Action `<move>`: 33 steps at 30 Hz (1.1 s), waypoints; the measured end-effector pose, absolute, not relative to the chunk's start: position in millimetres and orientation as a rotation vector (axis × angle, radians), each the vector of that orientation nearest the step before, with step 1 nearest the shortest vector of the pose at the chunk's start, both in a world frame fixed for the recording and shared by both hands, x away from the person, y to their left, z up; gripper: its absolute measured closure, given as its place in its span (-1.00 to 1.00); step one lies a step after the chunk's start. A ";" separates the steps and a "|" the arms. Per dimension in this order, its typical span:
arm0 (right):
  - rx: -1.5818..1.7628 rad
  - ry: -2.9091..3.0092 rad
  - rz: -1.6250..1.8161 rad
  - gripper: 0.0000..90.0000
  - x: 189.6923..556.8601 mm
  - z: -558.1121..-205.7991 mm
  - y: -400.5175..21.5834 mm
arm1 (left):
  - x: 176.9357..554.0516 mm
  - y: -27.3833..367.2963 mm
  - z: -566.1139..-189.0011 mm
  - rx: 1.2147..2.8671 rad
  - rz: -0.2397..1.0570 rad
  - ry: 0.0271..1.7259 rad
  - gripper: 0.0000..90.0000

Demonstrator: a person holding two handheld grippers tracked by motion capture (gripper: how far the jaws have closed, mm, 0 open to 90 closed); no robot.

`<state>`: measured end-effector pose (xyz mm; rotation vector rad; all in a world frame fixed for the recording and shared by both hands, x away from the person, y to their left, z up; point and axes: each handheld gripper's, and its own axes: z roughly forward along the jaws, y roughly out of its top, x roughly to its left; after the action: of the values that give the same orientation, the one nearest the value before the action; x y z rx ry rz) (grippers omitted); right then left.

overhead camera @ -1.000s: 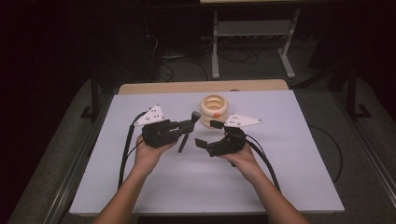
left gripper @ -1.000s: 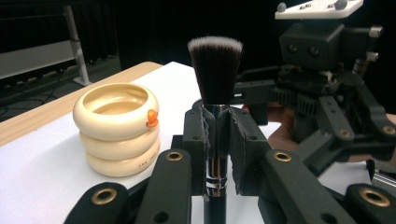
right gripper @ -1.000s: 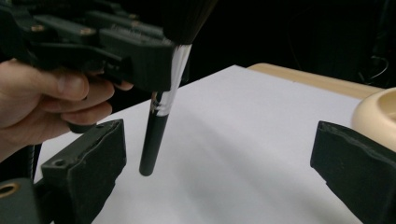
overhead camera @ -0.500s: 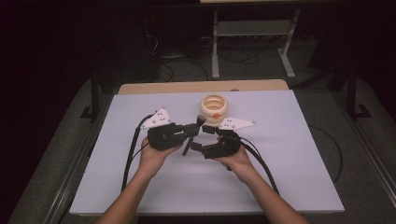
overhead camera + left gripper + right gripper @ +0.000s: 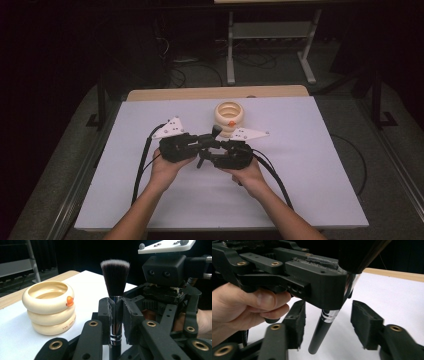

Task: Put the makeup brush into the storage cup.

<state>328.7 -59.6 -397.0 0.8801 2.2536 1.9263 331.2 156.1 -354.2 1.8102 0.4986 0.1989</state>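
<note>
Black-handled brush (image 5: 115, 302) clamped in my left gripper (image 5: 116, 312); handover half done.
My right gripper (image 5: 325, 326), jaws just closing around the handle at frame centre, hasn't pinched it yet.

The right gripper (image 5: 206, 159) moves in against the left gripper (image 5: 204, 142) at frame centre, jaws closing around the makeup brush (image 5: 322, 331) handle.

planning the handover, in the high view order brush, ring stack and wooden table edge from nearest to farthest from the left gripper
1. brush: clamped in the left gripper, bristles up, right beside the right gripper.
2. ring stack: just past the brush, on the white board.
3. wooden table edge: far side, beyond the board.
</note>
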 end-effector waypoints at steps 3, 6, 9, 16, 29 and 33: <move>0.896 2.262 1.930 0.20 328.7 -396.9 -58.6 | 331.2 156.0 -354.3 1.805 0.195 0.498 0.74; 0.905 2.273 1.927 0.31 328.9 -397.0 -57.8 | 331.3 156.3 -354.4 1.801 0.193 0.502 0.74; 0.918 2.277 1.929 0.38 329.0 -396.9 -57.7 | 331.1 156.4 -354.5 1.798 0.193 0.500 0.74; 0.934 2.279 1.943 0.59 329.7 -395.7 -59.6 | 331.2 155.6 -355.4 1.796 0.182 0.499 0.74; 0.977 2.293 1.948 0.72 331.6 -396.5 -61.7 | 332.7 156.5 -355.8 1.796 0.173 0.493 0.71; 0.981 2.289 1.944 0.72 332.1 -396.7 -62.6 | 332.6 156.8 -354.9 1.790 0.172 0.499 0.54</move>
<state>332.1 -62.6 -396.7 0.9808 2.2888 1.9444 332.6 156.8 -354.9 1.7901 0.4994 0.1722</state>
